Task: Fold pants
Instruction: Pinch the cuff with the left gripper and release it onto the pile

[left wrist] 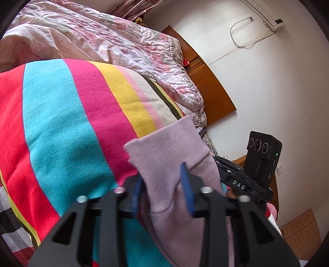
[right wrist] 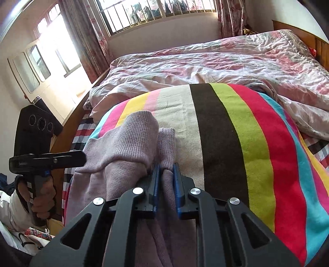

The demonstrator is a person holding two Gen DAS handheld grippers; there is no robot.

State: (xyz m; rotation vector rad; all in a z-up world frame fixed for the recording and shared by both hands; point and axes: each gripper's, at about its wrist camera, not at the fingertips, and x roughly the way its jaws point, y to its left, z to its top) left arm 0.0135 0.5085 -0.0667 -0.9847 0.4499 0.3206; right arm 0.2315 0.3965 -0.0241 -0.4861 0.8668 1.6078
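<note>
The pants are light lilac knit fabric [left wrist: 170,147], held over a striped blanket [left wrist: 61,115] on a bed. My left gripper [left wrist: 162,180] is shut on the pants, with cloth bunched between its blue pads and hanging below. My right gripper [right wrist: 165,170] is shut on the pants' ribbed edge [right wrist: 166,143]; more lilac cloth [right wrist: 127,143] drapes to its left. The right gripper's body shows at the right of the left wrist view [left wrist: 261,162]. The left gripper and the hand on it show at the left of the right wrist view [right wrist: 41,162].
A rumpled pink floral quilt [right wrist: 226,61] covers the far part of the bed. A wooden headboard [left wrist: 207,86] stands against the white wall. A barred window with curtains [right wrist: 156,12] is beyond the bed. A checked sheet [right wrist: 82,131] shows at the bed's edge.
</note>
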